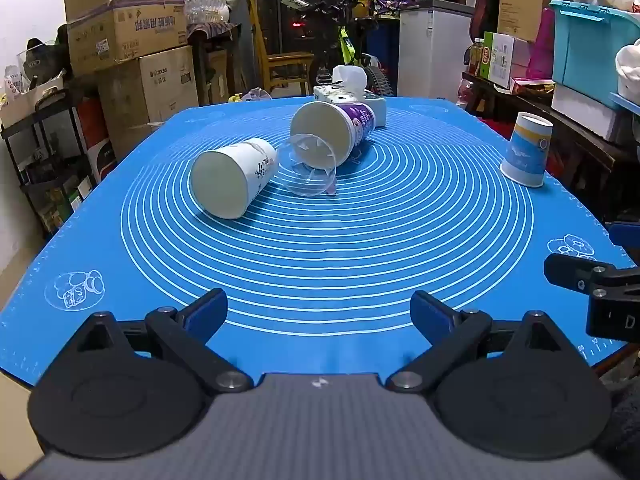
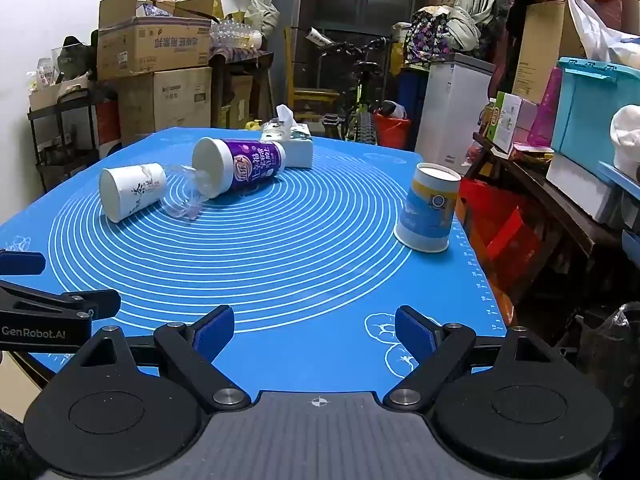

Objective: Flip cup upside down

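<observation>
We see both tongs released: left gripper (image 1: pixel 319 312), right gripper (image 2: pixel 314 330). Blue cup (image 2: pixel 427 208) inverted near mat (image 2: pixel 280 280) right edge; other cups lie mid-mat.

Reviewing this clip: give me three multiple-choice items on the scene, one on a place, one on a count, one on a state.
1. Where does the blue-and-yellow cup stand?
A. mat's right edge
B. mat's middle
C. on the tissue box

2. How many cups lie on their sides?
A. one
B. three
C. five

3. How is the blue-and-yellow cup placed?
A. upside down
B. on its side
C. stacked

Answers:
1 A, it stands alone near the blue mat right edge.
2 B, the white cup, clear cup and purple cup lie tipped.
3 A, its wide rim is down.
</observation>
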`<state>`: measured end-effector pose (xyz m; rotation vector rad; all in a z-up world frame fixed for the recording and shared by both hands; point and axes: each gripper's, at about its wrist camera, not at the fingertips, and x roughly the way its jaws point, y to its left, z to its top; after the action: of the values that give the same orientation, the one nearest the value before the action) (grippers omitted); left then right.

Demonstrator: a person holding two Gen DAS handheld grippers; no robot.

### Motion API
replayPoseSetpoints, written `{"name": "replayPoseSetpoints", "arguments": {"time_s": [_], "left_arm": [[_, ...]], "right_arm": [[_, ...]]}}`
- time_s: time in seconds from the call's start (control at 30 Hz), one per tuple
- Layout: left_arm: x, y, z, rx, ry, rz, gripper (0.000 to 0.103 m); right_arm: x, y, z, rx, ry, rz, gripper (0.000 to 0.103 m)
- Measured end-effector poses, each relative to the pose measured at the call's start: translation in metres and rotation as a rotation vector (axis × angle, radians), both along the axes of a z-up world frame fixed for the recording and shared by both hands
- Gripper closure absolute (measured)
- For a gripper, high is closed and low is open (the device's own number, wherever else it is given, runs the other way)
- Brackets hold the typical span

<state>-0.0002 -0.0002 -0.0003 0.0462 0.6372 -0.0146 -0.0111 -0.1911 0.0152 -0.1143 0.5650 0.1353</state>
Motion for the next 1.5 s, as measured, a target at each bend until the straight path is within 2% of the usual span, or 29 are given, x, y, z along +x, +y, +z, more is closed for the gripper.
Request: {"name": "replayPoseSetpoints", "arguments": {"time_s": [0.37, 1.5], "left_arm": [[0.002, 0.0004, 0.0, 0.008, 0.01, 0.001, 0.006], [0.0003, 0.0005, 0.0003, 0.005, 0.008, 0.002, 0.006]], "right_arm": [[-0.002, 0.0009, -0.0086, -0.01, 0.008, 0.002, 0.014], [0.0026, -0.0007, -0.0049, -0.02, 0.027, 0.003, 0.014]]}}
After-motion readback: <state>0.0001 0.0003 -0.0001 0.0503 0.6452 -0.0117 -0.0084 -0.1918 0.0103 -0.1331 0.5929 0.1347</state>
